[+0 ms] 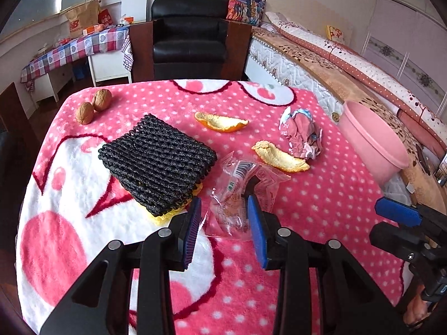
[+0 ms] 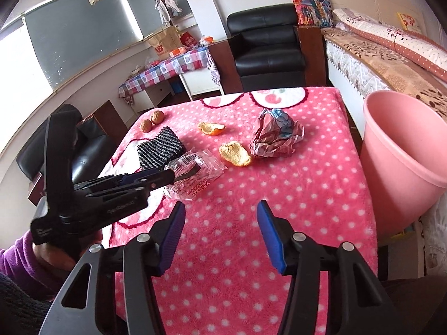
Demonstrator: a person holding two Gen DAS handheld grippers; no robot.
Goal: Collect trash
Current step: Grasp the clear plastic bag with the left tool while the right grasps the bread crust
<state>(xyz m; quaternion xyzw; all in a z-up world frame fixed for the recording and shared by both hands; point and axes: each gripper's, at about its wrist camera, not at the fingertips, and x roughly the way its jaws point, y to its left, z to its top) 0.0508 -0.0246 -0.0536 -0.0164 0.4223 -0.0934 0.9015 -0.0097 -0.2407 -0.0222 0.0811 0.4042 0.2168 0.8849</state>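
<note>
L hand-held gripper jaws apart, astride clear wrapper on bench, pads maybe not touching it yet. R hand-held gripper wide, empty, over bare blanket. Pink bin beside bench, right.

Left claw jaws apart, angled down; right claw jaws apart, empty

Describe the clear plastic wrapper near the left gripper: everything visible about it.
The clear plastic wrapper is a crumpled, see-through film packet with a barcode, red print and a small green mark. It lies flat on the pink dotted blanket, just beside the black mesh pad and just below an orange peel. The left gripper is open with its blue fingers straddling it; whether a pad touches it cannot be told.
</note>
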